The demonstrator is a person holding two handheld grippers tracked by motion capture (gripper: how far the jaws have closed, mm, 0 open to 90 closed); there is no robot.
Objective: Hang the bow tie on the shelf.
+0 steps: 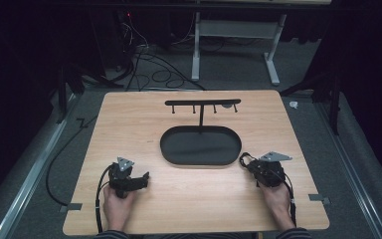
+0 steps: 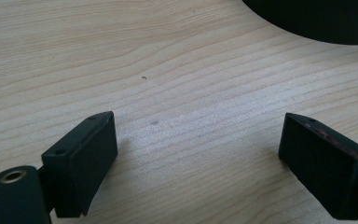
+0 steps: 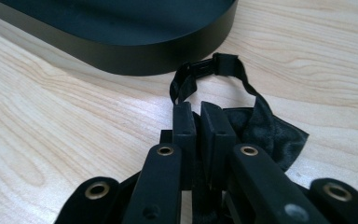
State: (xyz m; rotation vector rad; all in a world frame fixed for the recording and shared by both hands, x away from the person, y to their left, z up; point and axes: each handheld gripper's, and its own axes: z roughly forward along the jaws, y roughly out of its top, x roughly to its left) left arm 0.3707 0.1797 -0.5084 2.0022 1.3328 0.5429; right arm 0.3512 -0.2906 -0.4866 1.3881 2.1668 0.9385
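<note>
We see a pale wooden worktop (image 1: 129, 114) with rounded corners and fine straight grain, standing on grey carpet with loose cables and a white metal frame behind it. At its middle sits a black oval tray (image 1: 200, 146) with a low upright matt wall; a thin black post rises from its far edge and carries a long black crossbar with small pegs (image 1: 202, 102) hanging down. The crossbar and the tray's long axis both run left to right across the worktop.

The thing in hand is a black satin bow tie with a thin strap (image 3: 261, 126). It lies flat on the wood just off the tray's right end, near the tray wall but apart from it. Its soft, slightly glossy wings spread under and beside the right gripper (image 3: 200, 112), and the strap with its small plastic clasp arches in a loop from the jaws toward the tray. In the high view the strap shows as a small dark loop (image 1: 244, 158) at the tray's right end. Nothing lies between the tie and the tray.

The right gripper's jaws are clenched almost together on the bunched cloth at the tie's middle. The left gripper (image 2: 198, 144) rests low over bare wood at the near left of the worktop, its jaws released and spread wide with nothing between them; a curve of the tray shows at the upper right of the left gripper view.
</note>
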